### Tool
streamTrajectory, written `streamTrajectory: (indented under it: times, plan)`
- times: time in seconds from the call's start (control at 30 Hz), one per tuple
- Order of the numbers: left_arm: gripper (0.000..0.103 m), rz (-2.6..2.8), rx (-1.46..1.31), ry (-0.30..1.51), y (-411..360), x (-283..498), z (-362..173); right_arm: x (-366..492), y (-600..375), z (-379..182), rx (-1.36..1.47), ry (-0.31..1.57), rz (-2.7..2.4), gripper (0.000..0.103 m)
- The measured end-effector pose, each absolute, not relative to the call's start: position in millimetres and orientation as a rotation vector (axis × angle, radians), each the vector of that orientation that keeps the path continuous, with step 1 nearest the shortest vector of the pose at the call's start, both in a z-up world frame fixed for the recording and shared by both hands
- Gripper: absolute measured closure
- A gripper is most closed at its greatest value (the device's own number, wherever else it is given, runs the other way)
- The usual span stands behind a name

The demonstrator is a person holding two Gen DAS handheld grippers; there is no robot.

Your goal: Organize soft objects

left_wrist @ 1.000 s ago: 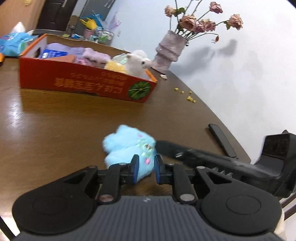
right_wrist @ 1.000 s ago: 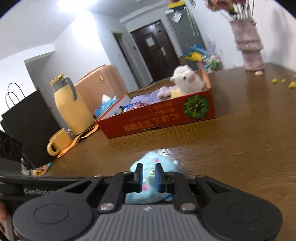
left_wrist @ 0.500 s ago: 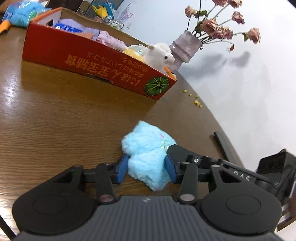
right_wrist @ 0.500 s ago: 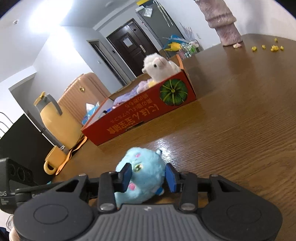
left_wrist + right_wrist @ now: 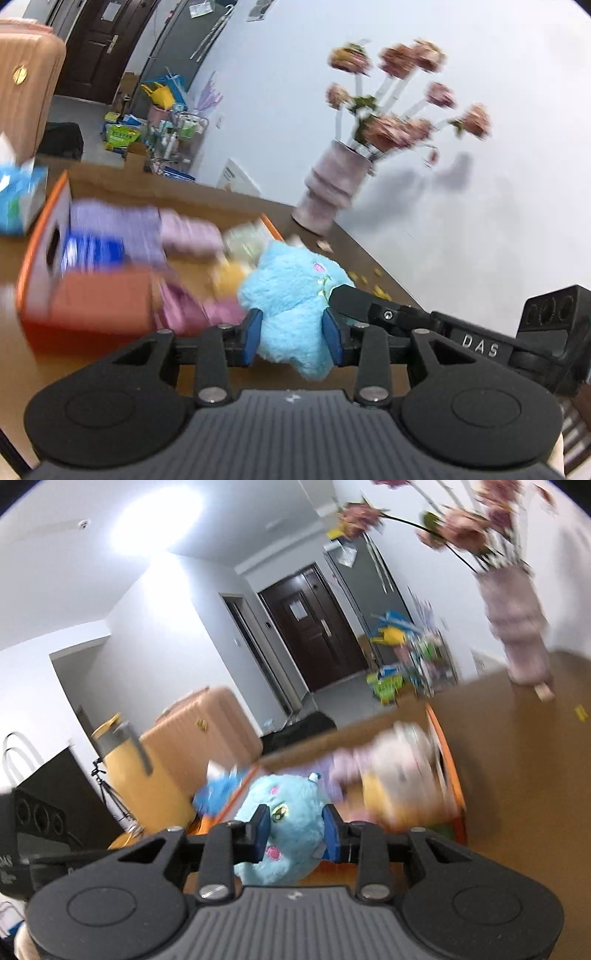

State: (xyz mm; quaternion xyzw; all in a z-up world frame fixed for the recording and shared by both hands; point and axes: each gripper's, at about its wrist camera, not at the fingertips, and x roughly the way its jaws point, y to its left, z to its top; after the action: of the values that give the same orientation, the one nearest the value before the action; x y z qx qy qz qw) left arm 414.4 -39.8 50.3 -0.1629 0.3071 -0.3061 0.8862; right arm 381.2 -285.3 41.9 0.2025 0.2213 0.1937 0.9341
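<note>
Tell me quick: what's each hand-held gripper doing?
Left hand-held gripper: closing on the blue plush toy.
Right hand-held gripper: closing on the same toy.

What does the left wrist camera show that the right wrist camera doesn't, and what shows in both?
Left wrist only: the right claw reaching in from the side, plus a blue tissue pack.

Right wrist only: a yellow jug and black bag, and the toy's face.

Both: the blue plush toy between closing pads, the red box, vase, suitcase and door.
</note>
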Motion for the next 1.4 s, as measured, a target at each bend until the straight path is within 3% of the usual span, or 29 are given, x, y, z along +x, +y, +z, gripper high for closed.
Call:
streamTrajectory:
  times: [0.1, 0.17, 0.2, 0.3, 0.37, 0.47, 0.57, 0.73, 0.83, 0.9, 0.97, 1.03, 1.1, 1.13, 1.17, 1.27, 1.4]
  plan:
    - [0.068, -0.645, -0.328, 0.703, -37.4, 473.9, 48.7, 441.8, -269.8, 46.0, 0.389, 0.487, 0.371, 0.074]
    - [0.073, -0.668, -0.333, 0.777, -35.8, 509.1, 35.1, 473.2, -257.3, 39.2, 0.376, 0.517, 0.389, 0.092]
    - [0.076, -0.641, -0.33, 0.795, -35.8, 521.8, 26.7, 490.4, -249.3, 32.6, 0.365, 0.539, 0.392, 0.095]
    - [0.073, -0.537, -0.303, 0.837, -38.0, 555.6, 0.2, 528.4, -232.4, 10.1, 0.29, 0.574, 0.3, 0.096]
    - [0.073, -0.485, -0.288, 0.895, -37.8, 575.1, -18.3, 544.7, -229.2, -5.2, 0.29, 0.612, 0.28, 0.089]
    - [0.068, -0.477, -0.314, 0.915, -29.4, 584.5, -29.6, 544.9, -224.3, -14.7, 0.225, 0.601, 0.266, 0.087]
    - [0.056, -0.486, -0.28, 0.845, -28.0, 573.8, -14.0, 546.9, -227.9, -18.4, 0.202, 0.615, 0.257, 0.083]
    - [0.052, -0.4, -0.14, 0.784, -41.4, 550.1, 14.2, 536.6, -239.7, -1.0, 0.218, 0.604, 0.263, 0.08]
    - [0.052, -0.39, -0.09, 0.748, -44.6, 529.9, 34.1, 522.6, -244.1, 27.3, 0.189, 0.572, 0.271, 0.067]
    - [0.047, -0.354, -0.053, 0.708, -41.6, 513.7, 50.9, 509.3, -247.9, 49.4, 0.146, 0.556, 0.289, 0.051]
    - [0.037, -0.316, 0.0, 0.653, -43.9, 494.0, 68.3, 493.8, -251.6, 70.1, 0.099, 0.528, 0.292, 0.044]
    - [0.012, -0.263, 0.044, 0.574, -43.4, 470.9, 83.6, 476.3, -254.9, 88.9, 0.048, 0.51, 0.281, 0.034]
    - [0.0, -0.175, 0.062, 0.441, -40.5, 442.6, 97.0, 458.0, -260.1, 103.5, 0.015, 0.468, 0.249, 0.016]
    - [0.0, -0.137, 0.075, 0.363, -40.8, 427.0, 99.8, 446.4, -263.2, 109.0, 0.002, 0.418, 0.231, 0.005]
    - [0.0, -0.12, 0.097, 0.314, -42.4, 415.0, 101.4, 433.9, -265.6, 111.4, -0.01, 0.355, 0.218, 0.0]
    - [0.0, -0.122, 0.126, 0.258, -45.9, 388.4, 104.2, 403.2, -271.7, 110.2, -0.044, 0.206, 0.178, 0.0]
    - [0.0, -0.1, 0.093, 0.238, -49.4, 363.5, 104.8, 379.1, -274.7, 106.5, -0.05, 0.199, 0.16, 0.0]
